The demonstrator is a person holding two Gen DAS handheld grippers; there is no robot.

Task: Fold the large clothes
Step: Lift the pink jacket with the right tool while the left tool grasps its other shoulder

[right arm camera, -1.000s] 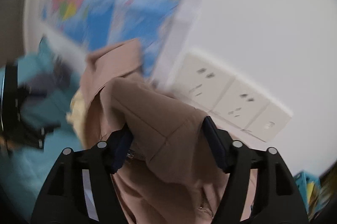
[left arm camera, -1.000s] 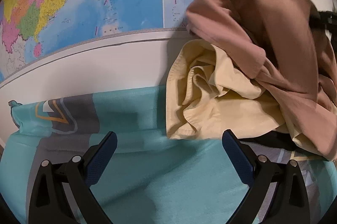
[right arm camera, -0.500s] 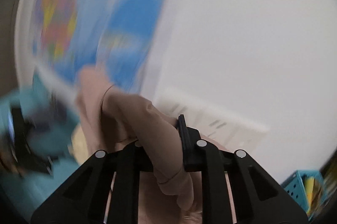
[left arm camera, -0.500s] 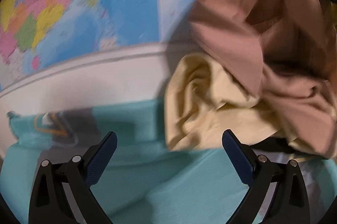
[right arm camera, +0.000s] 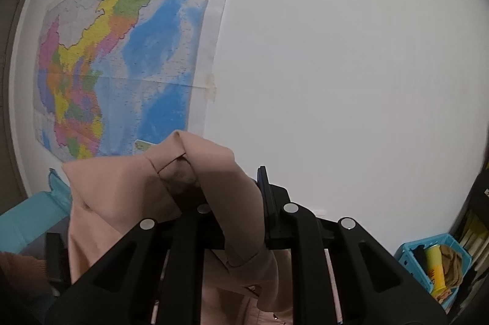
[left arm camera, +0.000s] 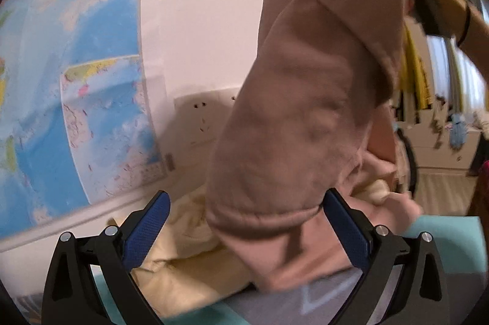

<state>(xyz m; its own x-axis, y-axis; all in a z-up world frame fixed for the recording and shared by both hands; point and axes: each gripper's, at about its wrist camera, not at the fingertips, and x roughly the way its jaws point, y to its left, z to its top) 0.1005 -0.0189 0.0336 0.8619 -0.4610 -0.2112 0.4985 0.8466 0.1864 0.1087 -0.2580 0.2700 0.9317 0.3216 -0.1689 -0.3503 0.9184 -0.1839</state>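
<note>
Garment lifted for a second grip

Pink garment (left arm camera: 305, 117) hangs in the air in front of the wall, pinched at its top by the right gripper (right arm camera: 241, 202), whose jaws are pressed together on a fold of the fabric. From the right wrist view the cloth bunches over and between the black fingers and drapes down toward the bed. Judged purpose: holding it high lets the weight pull the piece straight, so that an edge or hem can be found.

Left gripper (left arm camera: 244, 230) stands with jaws apart, the blue pads (left arm camera: 143, 230) either side of the hanging lower band of the pink garment. No pad is seen pressing the cloth; the band hangs between and just beyond them. Likely this is the approach for the second grip, needed to spread so large a piece.

Below, a cream garment (left arm camera: 183, 261) lies crumpled on the teal bedding (left arm camera: 446, 236), with the pink garment's trailing part touching it. Risk: the two could drag together.

Behind are a wall map (right arm camera: 122, 56) and wall sockets (left arm camera: 198, 117). A person's forearm (left arm camera: 452, 7) reaches in at upper right of the left wrist view. A blue basket (right arm camera: 428, 261) sits at the far right.
</note>
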